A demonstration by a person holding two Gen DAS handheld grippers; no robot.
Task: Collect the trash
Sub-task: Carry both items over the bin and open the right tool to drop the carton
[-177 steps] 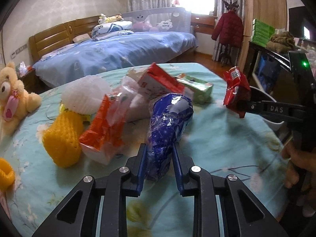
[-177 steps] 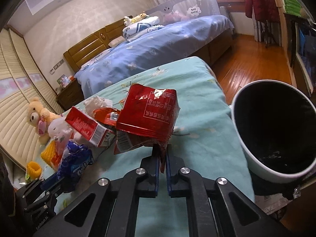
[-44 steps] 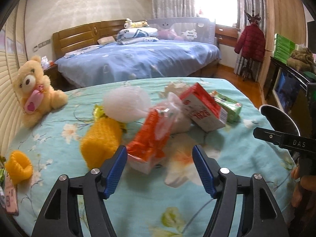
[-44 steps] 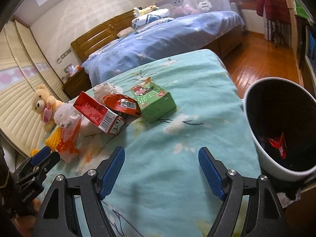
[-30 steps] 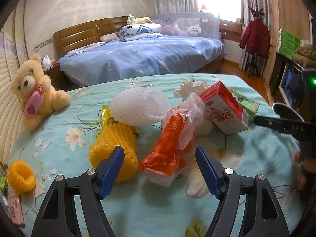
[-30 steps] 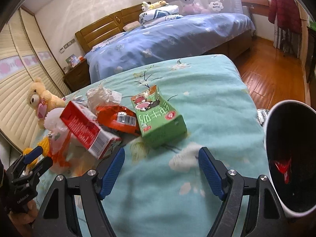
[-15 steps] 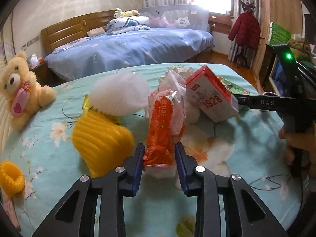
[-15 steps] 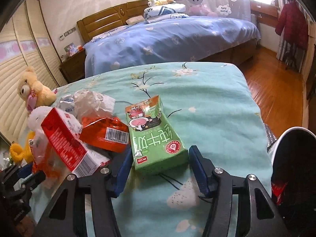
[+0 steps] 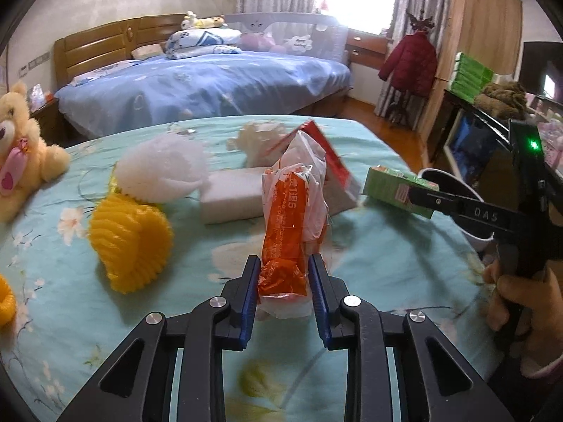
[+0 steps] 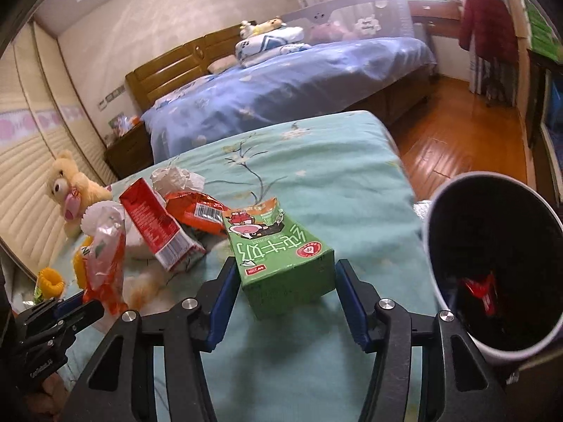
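My left gripper (image 9: 284, 263) is closing, and its blue pads press on the lower end of an orange plastic wrapper (image 9: 285, 218) that stands up from the teal floral table. My right gripper (image 10: 286, 267) is closing too, its pads against both sides of a green drink carton (image 10: 278, 253), which hangs tilted just above the cloth. In the left wrist view the green carton (image 9: 394, 188) sits at the tip of the right gripper's finger (image 9: 457, 207). The white bin (image 10: 436, 232) stands off the table's right edge with a red wrapper (image 10: 478, 288) inside.
Left on the table are a red carton (image 10: 151, 218), a red-orange packet (image 10: 197, 211), crumpled paper (image 10: 176, 179), a white block (image 9: 232, 197), a white foam net (image 9: 162, 168) and a yellow foam net (image 9: 130, 239). A teddy bear (image 9: 17, 154) sits far left. A blue bed stands behind.
Both pairs of jaws came in from wide open. The left closed on the orange wrapper and tipped it upright. The right closed on the green carton and drew it back toward the bin.
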